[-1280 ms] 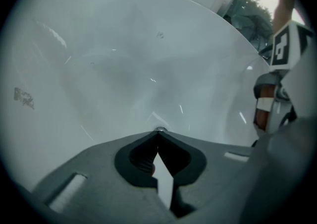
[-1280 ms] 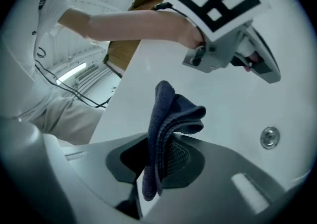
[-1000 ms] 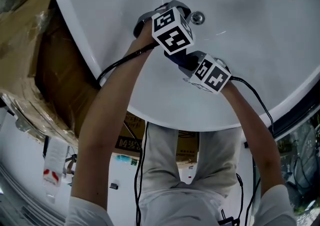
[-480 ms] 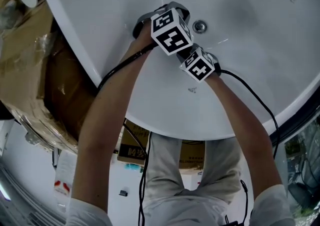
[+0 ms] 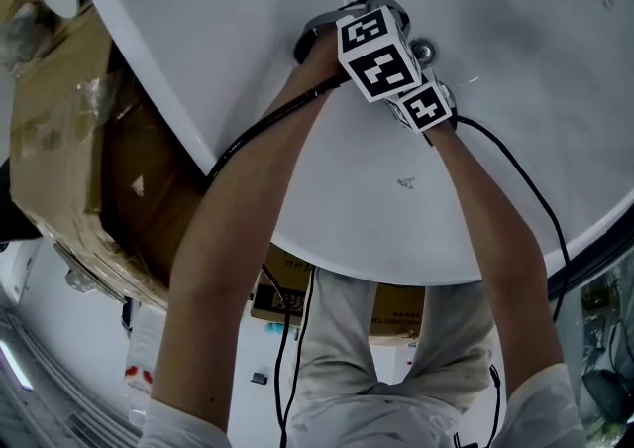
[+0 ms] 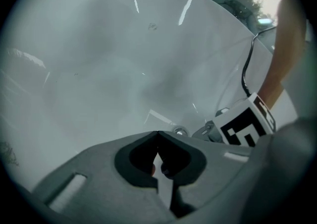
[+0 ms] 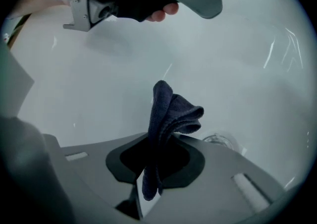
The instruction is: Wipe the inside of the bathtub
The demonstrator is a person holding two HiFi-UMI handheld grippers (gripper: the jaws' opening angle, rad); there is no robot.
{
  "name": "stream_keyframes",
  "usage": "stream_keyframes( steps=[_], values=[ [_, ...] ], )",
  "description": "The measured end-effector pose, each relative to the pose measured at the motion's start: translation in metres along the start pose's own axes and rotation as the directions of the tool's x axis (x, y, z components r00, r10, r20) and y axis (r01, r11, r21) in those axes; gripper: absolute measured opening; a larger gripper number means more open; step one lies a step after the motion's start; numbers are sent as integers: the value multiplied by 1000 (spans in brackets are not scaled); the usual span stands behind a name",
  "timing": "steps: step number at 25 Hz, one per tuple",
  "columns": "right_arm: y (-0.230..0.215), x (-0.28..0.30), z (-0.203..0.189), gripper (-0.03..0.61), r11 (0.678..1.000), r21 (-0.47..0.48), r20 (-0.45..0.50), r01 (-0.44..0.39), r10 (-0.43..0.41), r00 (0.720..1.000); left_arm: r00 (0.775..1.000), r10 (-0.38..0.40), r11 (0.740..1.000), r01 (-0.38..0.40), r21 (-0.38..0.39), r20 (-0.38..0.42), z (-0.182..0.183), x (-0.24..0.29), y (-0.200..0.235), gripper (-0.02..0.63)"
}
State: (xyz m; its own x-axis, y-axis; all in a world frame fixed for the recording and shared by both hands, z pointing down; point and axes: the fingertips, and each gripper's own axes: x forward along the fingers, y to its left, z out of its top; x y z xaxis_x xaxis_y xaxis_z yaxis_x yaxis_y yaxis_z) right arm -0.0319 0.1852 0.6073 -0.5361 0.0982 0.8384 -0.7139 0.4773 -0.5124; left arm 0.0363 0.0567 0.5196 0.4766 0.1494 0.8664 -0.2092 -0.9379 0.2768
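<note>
Both my arms reached down into the white bathtub [image 5: 515, 149], with the two tongs close together at 1 o'clock from the middle of the head view. My left tongs [image 5: 369, 30] were clenched on nothing. In the left gripper view their tips met, with only the tub's pale curved wall beyond them. My right tongs [image 5: 428, 107] sat just beside the left pair, at 4 o'clock from it. They were clamped on a dark blue cloth [image 7: 171, 111], which stood folded and upright out of the closed jaws in the right gripper view. I could not tell whether the cloth touched the tub's surface.

The metal drain [image 5: 423, 47] lay close to both tools. It was at 4 o'clock from the cloth in the right gripper view and at 1 o'clock from my left tips in the left gripper view. In the right gripper view, the left tongs hung at 11 o'clock with my fingers wrapped round the handle.

A black cable [image 5: 267, 129] ran from the left tongs along my forearm toward 7 o'clock. Cardboard boxes [image 5: 59, 119] stood outside the tub's rim at 9 o'clock in the head view.
</note>
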Motion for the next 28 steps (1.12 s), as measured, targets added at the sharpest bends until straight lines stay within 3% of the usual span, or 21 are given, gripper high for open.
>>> stream_keyframes(
  steps=[4,11,17,20,21,25,28],
  values=[
    [-10,7,3,57,999,7,-27,35,-34,999,1000,-22,999,22,25,-7,0,3,-6,0],
    [-9,30,-5,57,997,43,-74,71,-68,995,1000,-18,1000,17,-15,-14,-14,5,0,0],
    [1,54,-34,57,999,-13,-102,-42,40,994,1000,-19,1000,19,-2,-9,-10,5,-1,0],
    [0,35,11,57,995,-100,47,6,-1,999,1000,-15,1000,15,-2,-11,-11,4,-1,0],
    [3,32,15,57,995,-105,56,3,3,998,1000,-15,1000,15,-1,-13,-11,5,-1,0],
    [29,34,-25,57,991,-34,-126,-127,122,985,1000,-18,1000,18,14,-22,-13,4,-3,0],
    [37,31,-27,57,988,-41,-136,-151,144,980,999,-21,999,21,25,-25,-13,3,-5,0]
  ],
)
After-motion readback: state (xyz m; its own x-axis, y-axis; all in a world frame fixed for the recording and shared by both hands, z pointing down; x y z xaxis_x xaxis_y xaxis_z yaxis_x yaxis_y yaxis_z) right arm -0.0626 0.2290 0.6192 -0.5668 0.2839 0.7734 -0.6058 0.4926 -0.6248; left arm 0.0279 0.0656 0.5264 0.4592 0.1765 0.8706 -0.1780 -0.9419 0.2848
